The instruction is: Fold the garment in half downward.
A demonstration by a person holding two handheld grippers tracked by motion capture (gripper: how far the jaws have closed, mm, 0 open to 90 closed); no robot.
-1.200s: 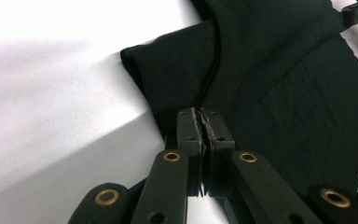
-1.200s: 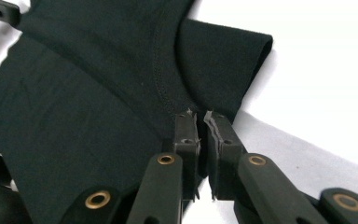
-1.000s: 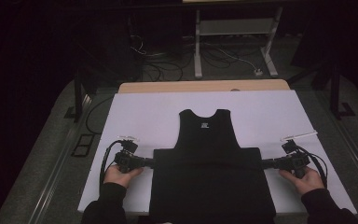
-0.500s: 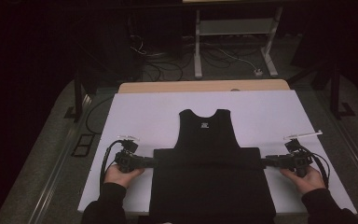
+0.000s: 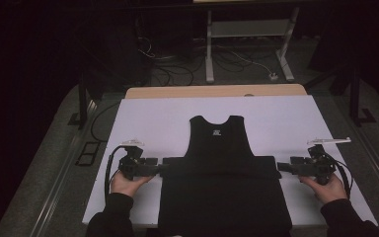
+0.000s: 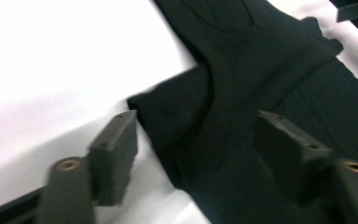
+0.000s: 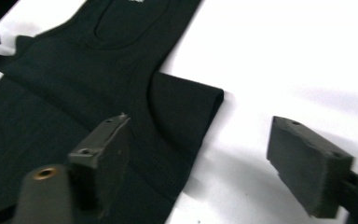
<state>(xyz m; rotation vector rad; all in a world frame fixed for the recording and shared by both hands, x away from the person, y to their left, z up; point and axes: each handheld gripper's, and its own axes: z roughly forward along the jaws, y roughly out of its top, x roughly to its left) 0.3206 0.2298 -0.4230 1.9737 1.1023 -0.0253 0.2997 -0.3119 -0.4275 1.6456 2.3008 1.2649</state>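
Observation:
A black sleeveless top (image 5: 220, 148) lies flat on the white sheet, neck away from me, its lower part folded up into a wide band (image 5: 222, 168). My left gripper (image 5: 160, 168) sits at the band's left end and my right gripper (image 5: 280, 167) at its right end. Both have just been opening. In the left gripper view the open jaws (image 6: 196, 121) straddle the folded corner (image 6: 168, 107) without pressing it. In the right gripper view the open jaws (image 7: 200, 125) stand over the other corner (image 7: 191, 107), which rests loose on the sheet.
The white sheet (image 5: 148, 123) covers the table, with a wooden strip (image 5: 217, 91) along its far edge. Beyond it, cables (image 5: 237, 59) and a metal stand (image 5: 246, 29) sit on the dark floor. A black floor bracket (image 5: 86, 153) lies left of the table.
Both grippers' jaws have opened and let go of the folded band's ends, which now lie on the sheet. The hands have stayed where they were.

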